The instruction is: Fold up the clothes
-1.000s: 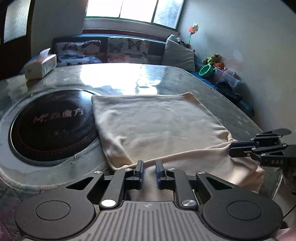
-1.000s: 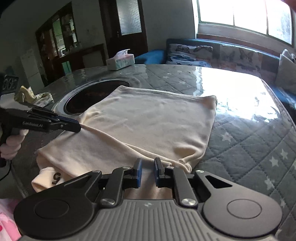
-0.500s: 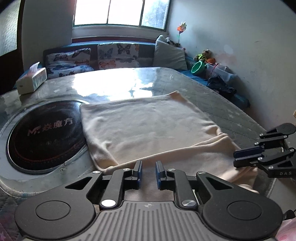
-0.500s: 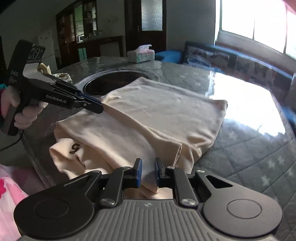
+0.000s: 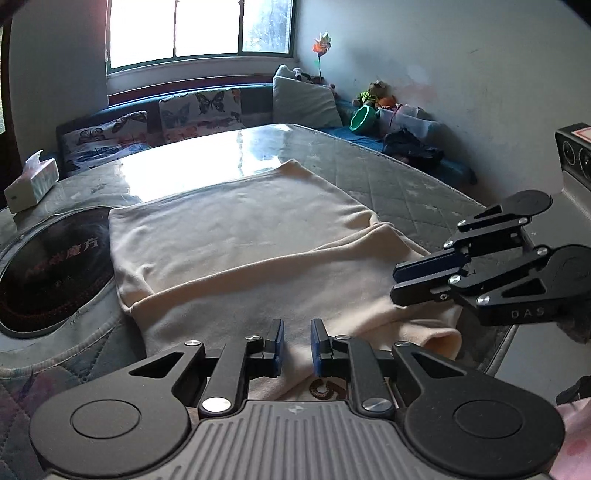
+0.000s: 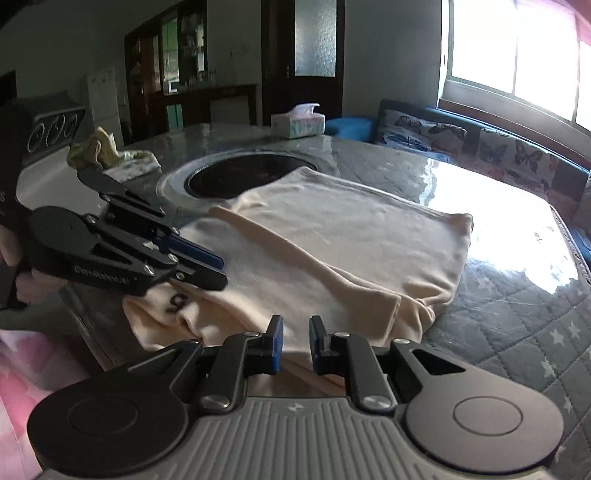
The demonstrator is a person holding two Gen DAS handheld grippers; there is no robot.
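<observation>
Cream garment (image 5: 251,236) lies mid-frame, its near edge doubled back in a loose fold, a dark "6" showing

Sunlit window (image 5: 199,33) above a butterfly-cushioned bench (image 5: 147,122).

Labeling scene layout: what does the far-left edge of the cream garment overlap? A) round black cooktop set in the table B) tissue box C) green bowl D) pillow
A: the cream garment's left edge lies over the rim of the round black cooktop; the tissue box sits apart, farther back.
</observation>
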